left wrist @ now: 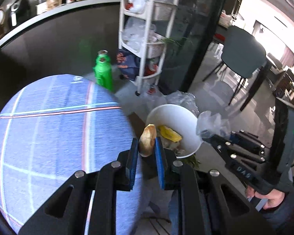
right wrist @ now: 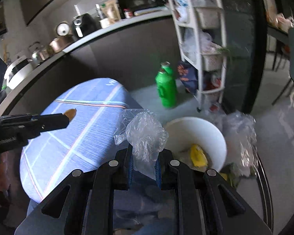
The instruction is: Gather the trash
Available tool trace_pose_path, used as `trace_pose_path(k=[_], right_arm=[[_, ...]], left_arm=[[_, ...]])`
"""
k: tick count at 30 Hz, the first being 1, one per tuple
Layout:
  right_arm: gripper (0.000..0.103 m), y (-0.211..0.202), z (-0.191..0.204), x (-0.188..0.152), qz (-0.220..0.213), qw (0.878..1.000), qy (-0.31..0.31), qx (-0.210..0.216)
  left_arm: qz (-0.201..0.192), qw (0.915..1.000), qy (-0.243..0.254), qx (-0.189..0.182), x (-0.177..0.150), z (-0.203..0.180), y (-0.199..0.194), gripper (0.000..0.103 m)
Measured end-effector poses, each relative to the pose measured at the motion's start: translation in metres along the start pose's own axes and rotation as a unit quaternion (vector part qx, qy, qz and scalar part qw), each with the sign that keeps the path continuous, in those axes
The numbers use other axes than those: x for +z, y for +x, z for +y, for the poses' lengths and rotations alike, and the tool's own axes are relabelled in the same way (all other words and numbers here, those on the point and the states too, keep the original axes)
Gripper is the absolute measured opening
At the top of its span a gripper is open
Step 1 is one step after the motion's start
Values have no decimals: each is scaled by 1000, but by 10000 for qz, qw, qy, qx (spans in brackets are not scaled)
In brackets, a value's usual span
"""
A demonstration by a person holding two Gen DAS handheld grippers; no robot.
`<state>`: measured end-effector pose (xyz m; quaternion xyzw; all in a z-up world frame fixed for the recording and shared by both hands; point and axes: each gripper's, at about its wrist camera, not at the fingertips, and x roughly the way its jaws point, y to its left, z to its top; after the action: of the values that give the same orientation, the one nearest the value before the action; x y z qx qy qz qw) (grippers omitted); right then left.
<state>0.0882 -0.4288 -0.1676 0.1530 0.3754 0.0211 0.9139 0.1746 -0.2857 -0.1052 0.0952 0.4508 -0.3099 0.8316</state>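
Observation:
My left gripper (left wrist: 146, 144) is shut on a brown, rounded bread-like scrap (left wrist: 147, 142), held just left of a white trash bin (left wrist: 188, 117) on the floor. Inside the bin lie a yellow peel (left wrist: 170, 134) and other scraps. My right gripper (right wrist: 144, 163) is shut on a crumpled clear plastic bag (right wrist: 145, 135), beside the same bin (right wrist: 201, 135). In the right wrist view the left gripper (right wrist: 67, 117) reaches in from the left with the brown scrap (right wrist: 70, 113) at its tip. The right gripper (left wrist: 209, 138) with its plastic (left wrist: 211, 124) shows at the right of the left wrist view.
A round table with a blue plaid cloth (left wrist: 54, 125) fills the left. A green bottle (left wrist: 103, 70) stands on the floor by a white shelf cart (left wrist: 147, 39) stuffed with bags. Crumpled plastic (right wrist: 241, 135) lies right of the bin. A dark chair (left wrist: 243, 52) stands at the right.

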Motion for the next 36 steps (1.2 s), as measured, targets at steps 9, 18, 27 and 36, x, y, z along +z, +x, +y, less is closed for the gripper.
trace_pose_path(k=[9,18,27,36], right_arm=[[16,46,-51,-19,454,9983,308,-218],[19,89,-95,-29,802,9954,455,-269],[94,100,-86,-28,732,9970,-187,-185],[94,69,-65,-15,574,9980,-200,-176]], left_arm=[[501,9976,283,-396,19,-43,82,18],[981,9933,330,-514,24,-58,157,19],[428,9990,67,113,32,-47,141,99],[179,9976,-504,436,35,-18,90,99]])
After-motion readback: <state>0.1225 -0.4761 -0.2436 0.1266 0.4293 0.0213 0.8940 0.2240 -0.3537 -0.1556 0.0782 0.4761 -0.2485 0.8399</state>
